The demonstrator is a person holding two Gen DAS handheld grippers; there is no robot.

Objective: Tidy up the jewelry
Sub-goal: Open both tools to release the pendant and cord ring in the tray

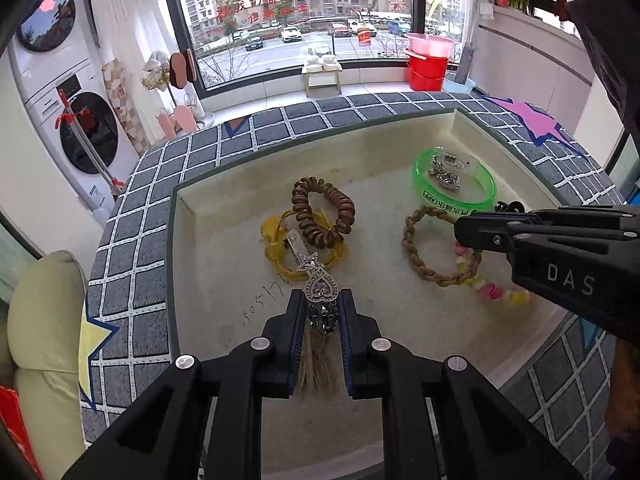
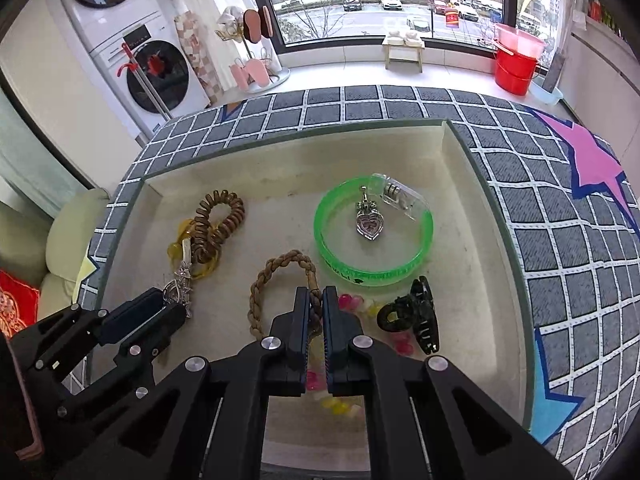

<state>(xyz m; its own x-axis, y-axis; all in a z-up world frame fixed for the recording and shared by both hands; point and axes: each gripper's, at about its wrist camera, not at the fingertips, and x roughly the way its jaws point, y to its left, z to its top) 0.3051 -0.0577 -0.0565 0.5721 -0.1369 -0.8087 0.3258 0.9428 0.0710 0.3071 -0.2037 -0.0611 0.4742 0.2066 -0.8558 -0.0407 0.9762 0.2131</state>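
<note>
Jewelry lies scattered in a shallow cream tray (image 1: 192, 216) set on a grey checked cloth (image 1: 136, 208). From the left wrist view, the left gripper (image 1: 320, 308) has its fingers closed onto a rhinestone hair clip (image 1: 320, 292) with a heart and star, a tuft of pale fringe hanging between the fingers. Just beyond it a brown spiral hair tie (image 1: 324, 212) overlaps a yellow hair tie (image 1: 276, 240).

The right wrist view shows what the other hides: the right gripper (image 2: 316, 300) is pinched nearly shut on one side of a braided tan ring (image 2: 276, 280), and a black claw clip (image 2: 416, 316) lies just to its right, almost wholly hidden behind the gripper in the left view. A pink and yellow bead bracelet (image 2: 352, 304) runs under the right gripper's fingers, mostly covered by them.

Farther back sits a green bangle (image 2: 332, 248), with a silver heart pendant (image 2: 370, 224) inside it and a clear plastic clip (image 2: 400, 196) resting across its far rim.

Past the tray stand stacked washing machines (image 2: 152, 60), a small stool (image 2: 402, 50) and a red bucket (image 2: 514, 68) by the window.
</note>
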